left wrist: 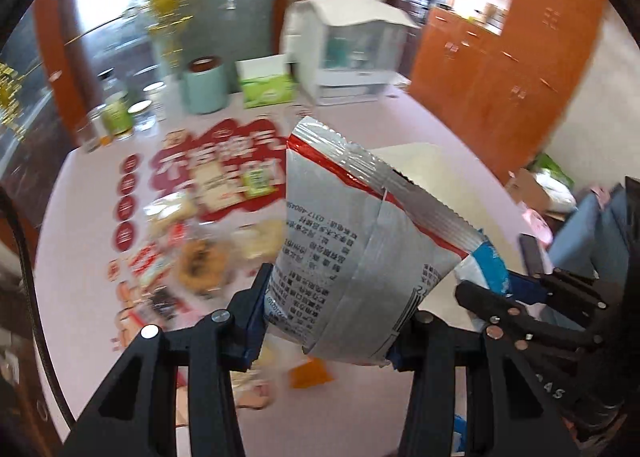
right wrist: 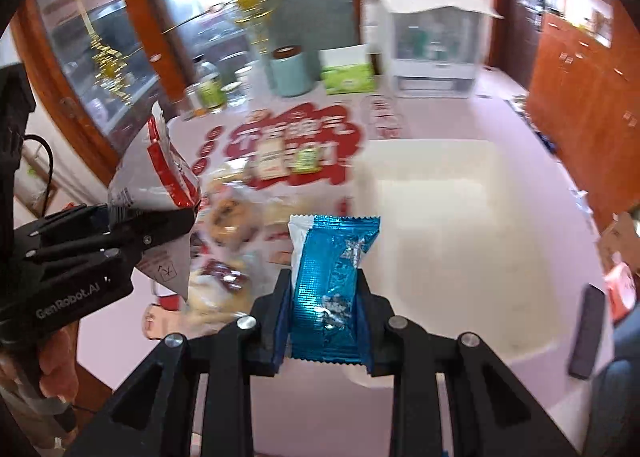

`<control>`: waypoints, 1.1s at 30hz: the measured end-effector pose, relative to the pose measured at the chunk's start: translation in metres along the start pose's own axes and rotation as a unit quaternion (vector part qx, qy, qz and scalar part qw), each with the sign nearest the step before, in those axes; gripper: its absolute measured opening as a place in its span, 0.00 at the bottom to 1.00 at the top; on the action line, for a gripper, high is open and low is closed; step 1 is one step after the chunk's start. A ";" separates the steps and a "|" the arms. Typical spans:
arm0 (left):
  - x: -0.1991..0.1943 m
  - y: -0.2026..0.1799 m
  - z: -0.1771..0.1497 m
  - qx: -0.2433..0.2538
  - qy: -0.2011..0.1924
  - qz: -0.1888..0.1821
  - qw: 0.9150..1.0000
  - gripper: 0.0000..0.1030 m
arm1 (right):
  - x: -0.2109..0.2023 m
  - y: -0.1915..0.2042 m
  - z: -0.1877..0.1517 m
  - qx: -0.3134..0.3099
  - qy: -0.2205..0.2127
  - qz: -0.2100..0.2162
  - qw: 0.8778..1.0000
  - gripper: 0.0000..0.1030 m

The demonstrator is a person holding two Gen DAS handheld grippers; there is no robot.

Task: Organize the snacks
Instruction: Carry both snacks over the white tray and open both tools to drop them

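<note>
My left gripper [left wrist: 328, 317] is shut on a silver snack bag with a red stripe [left wrist: 352, 241] and holds it above the pink table. The bag also shows in the right wrist view [right wrist: 160, 185], held by the left gripper [right wrist: 132, 233]. My right gripper [right wrist: 326, 317] is shut on a blue foil snack packet [right wrist: 328, 285], held near the front left corner of a white tray [right wrist: 500, 161]. The right gripper shows in the left wrist view [left wrist: 492, 297] with the blue packet [left wrist: 488, 261]. A pile of loose snacks [right wrist: 228, 225] lies on the table to the left of the tray.
At the back of the table stand a mint canister [right wrist: 290, 71], a green box [right wrist: 346, 75], jars [right wrist: 210, 89] and a white storage cabinet [right wrist: 432, 41]. A dark flat object [right wrist: 586, 331] lies at the right edge. Wooden cabinets [right wrist: 580, 89] stand on the right.
</note>
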State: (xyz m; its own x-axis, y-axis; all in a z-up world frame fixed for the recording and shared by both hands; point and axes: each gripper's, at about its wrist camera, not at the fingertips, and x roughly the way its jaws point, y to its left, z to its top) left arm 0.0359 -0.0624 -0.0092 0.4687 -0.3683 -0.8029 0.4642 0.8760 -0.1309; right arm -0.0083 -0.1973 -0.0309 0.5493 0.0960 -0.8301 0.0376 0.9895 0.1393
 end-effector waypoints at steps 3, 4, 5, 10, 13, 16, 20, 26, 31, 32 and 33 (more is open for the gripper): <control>0.009 -0.041 0.005 0.023 0.005 -0.004 1.000 0.44 | -0.011 -0.032 -0.005 0.023 -0.007 -0.016 1.000 0.28; 0.015 -0.052 0.007 0.028 0.006 -0.005 1.000 0.44 | -0.014 -0.043 -0.006 0.028 -0.009 -0.023 0.999 0.28; 0.019 -0.064 0.011 0.033 0.009 -0.007 0.999 0.44 | -0.017 -0.053 -0.007 0.033 -0.012 -0.028 0.999 0.28; 0.047 -0.110 0.034 0.050 0.018 0.004 0.999 0.44 | -0.027 -0.092 -0.009 0.048 -0.028 -0.055 0.997 0.28; 0.065 -0.125 0.045 0.059 0.024 0.023 0.998 0.45 | -0.027 -0.113 -0.007 0.057 -0.038 -0.064 0.996 0.28; 0.082 -0.130 0.055 0.059 0.040 0.039 0.997 0.48 | -0.023 -0.130 -0.001 0.067 -0.043 -0.067 0.995 0.29; 0.096 -0.126 0.062 0.051 0.050 0.053 0.996 0.81 | -0.016 -0.142 0.005 0.062 -0.042 -0.077 0.994 0.36; 0.099 -0.116 0.059 0.045 0.042 0.082 0.995 0.89 | -0.007 -0.152 0.008 0.068 -0.047 -0.062 0.995 0.60; 0.091 -0.099 0.057 -0.005 0.027 0.075 0.997 0.89 | -0.001 -0.156 0.008 0.074 -0.038 -0.048 0.995 0.60; 0.086 -0.095 0.056 -0.016 0.016 0.072 0.997 0.89 | 0.000 -0.157 0.008 0.075 -0.037 -0.048 0.995 0.60; 0.083 -0.092 0.055 -0.023 0.008 0.068 0.997 0.89 | 0.000 -0.158 0.008 0.074 -0.036 -0.048 0.995 0.60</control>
State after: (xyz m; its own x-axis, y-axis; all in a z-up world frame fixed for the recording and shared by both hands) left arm 0.0739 -0.1909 -0.0320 0.5130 -0.2407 -0.8239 0.3615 0.9312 -0.0470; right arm -0.0073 -0.3541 -0.0485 0.5959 -0.0112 -0.8030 0.2129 0.9663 0.1445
